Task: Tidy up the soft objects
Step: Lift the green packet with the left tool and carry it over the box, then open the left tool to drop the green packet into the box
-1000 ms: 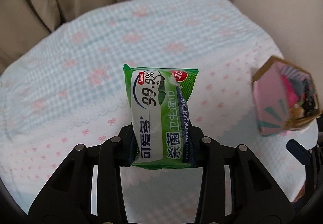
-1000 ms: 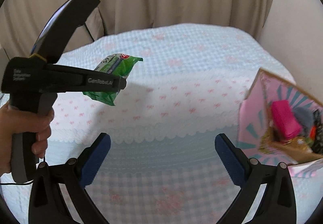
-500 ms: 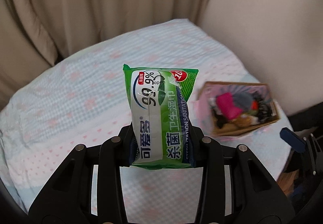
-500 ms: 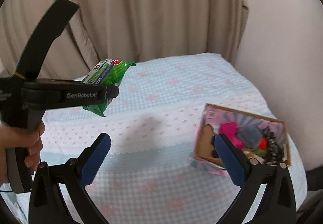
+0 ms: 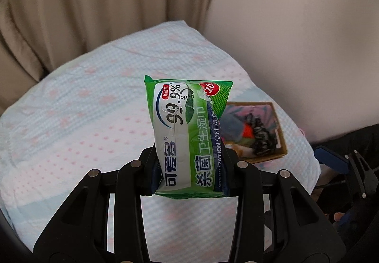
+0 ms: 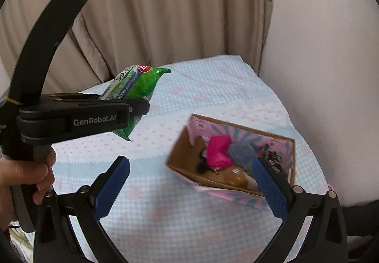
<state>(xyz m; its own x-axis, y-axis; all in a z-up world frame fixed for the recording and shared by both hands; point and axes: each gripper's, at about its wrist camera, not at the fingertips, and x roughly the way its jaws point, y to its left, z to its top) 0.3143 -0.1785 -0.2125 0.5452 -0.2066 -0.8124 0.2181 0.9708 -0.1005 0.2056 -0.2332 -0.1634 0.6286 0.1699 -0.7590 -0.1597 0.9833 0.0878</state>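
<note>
Both grippers have risen and swung toward the open cardboard box with pink printed sides (image 6: 233,163), which was at the frame edge a second ago. Clamped in the left gripper (image 5: 189,168), the green plastic pack of wet wipes (image 5: 189,135) hangs above the checked bedspread (image 5: 83,108); the right gripper (image 6: 189,182) gapes wide, empty. Dropping the pack in looks next.

Black handheld grippers

The left gripper (image 6: 138,106) has "GenRobot.AI" in white on its side; the right gripper (image 6: 189,182) has blue ribbed pads (image 6: 111,188) and silver screws.
</note>
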